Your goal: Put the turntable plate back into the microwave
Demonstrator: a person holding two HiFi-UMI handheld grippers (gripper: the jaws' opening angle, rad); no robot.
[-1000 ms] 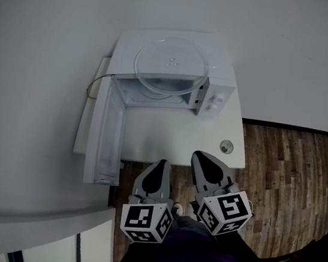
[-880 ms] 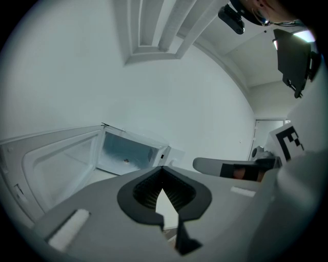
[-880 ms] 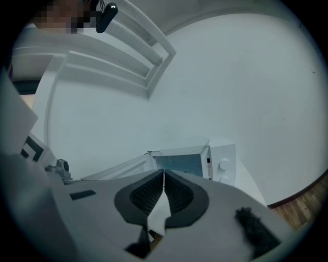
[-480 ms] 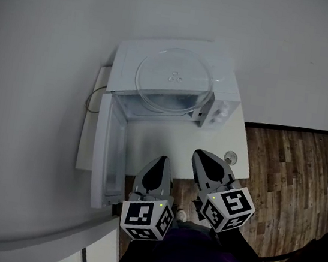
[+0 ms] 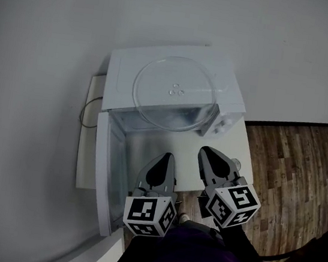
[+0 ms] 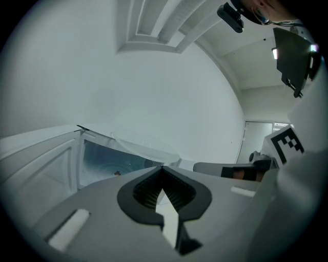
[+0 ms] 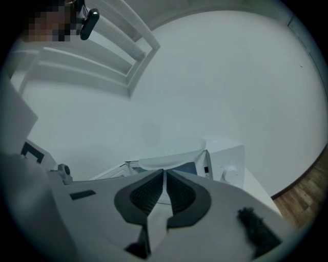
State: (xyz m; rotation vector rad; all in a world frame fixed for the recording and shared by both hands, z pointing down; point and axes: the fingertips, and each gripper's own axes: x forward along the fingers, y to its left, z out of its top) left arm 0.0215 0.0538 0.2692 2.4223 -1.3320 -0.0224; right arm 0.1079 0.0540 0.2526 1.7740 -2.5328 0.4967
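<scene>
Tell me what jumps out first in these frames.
A clear glass turntable plate lies on top of the white microwave, its front rim jutting out over the open cavity. The microwave door is swung wide open on the left. Low in the head view, the left gripper and right gripper point toward the microwave, jaws together and empty.
</scene>
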